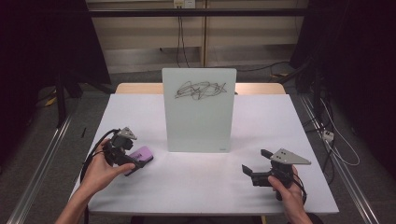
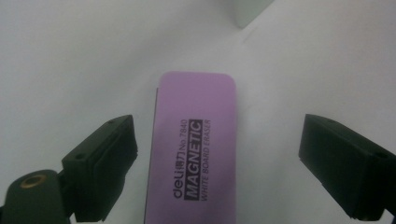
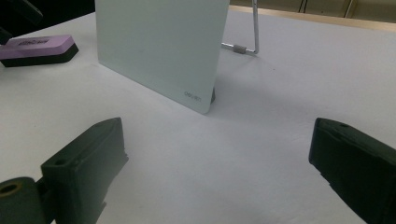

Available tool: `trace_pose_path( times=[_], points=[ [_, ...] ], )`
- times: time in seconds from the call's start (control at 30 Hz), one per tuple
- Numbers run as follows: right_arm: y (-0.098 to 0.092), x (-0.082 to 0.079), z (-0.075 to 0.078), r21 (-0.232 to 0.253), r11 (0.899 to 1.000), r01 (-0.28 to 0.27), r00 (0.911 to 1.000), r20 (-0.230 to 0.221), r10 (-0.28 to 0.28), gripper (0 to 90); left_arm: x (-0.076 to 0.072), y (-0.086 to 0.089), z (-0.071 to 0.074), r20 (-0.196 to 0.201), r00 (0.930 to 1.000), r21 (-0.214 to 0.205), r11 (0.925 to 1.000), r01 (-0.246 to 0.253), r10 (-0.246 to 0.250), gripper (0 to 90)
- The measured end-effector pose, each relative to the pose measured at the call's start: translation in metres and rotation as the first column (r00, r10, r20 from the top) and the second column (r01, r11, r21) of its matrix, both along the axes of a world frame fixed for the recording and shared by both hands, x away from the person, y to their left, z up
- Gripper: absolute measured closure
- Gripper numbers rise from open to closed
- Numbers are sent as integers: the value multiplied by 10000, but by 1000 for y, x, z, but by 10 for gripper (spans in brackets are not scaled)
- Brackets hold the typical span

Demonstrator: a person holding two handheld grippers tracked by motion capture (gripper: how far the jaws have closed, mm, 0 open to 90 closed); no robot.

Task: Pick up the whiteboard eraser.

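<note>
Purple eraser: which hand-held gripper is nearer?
Left. The left hand-held gripper straddles the purple eraser, jaws not touching; the right hand-held gripper sits across the table.

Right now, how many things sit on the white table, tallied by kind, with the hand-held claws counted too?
Whiteboard erasers, purple: 1, the eraser between the left claw's open jaws.
Standing whiteboards, scribbled on: 1, the whiteboard.
Hand-held claws: 2, left claw and right claw.
Total: 4.
</note>
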State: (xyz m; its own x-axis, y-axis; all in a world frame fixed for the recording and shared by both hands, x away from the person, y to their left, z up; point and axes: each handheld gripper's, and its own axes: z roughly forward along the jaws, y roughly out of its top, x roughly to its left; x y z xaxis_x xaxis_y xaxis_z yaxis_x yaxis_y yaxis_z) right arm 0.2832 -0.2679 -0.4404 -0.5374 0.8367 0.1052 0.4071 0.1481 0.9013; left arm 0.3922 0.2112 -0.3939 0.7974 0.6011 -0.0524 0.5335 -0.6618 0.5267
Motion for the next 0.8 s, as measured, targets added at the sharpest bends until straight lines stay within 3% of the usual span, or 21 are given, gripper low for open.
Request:
trace_pose_path(
  times=[0.07,0.17,0.2,0.33,0.43,0.53,0.7,0.8],
  points=[
    [1,0,0,-5,10000,-20,10000,-2,20,35,2,0,0,-2,10000,230,9997,-89,89,133],
    [1,0,0,-8,10000,-4,10000,-30,4,35,9,-1,-2,-359,9994,784,9969,11,17,123],
    [1,1,0,-37,10000,-23,10000,-10,23,35,11,-1,-2,-284,9995,943,9955,-104,131,140],
    [1,0,0,-146,9999,28,10000,6,-28,35,15,0,-1,-334,9994,963,9953,-94,126,157],
    [1,0,0,-121,9999,41,10000,-15,-41,35,15,1,-4,-384,9992,1373,9905,-7,60,174],
    [2,0,0,-112,9999,8,10000,-11,-8,35,15,0,-6,-444,9990,1363,9907,32,28,223],
    [2,0,0,-299,9996,10,10000,-36,-11,35,18,-4,-8,-530,9984,1347,9908,-131,204,273],
    [2,0,0,-288,9996,33,10000,-19,-34,35,20,-7,-13,-798,9959,1531,9877,-300,426,286]
  ],
)
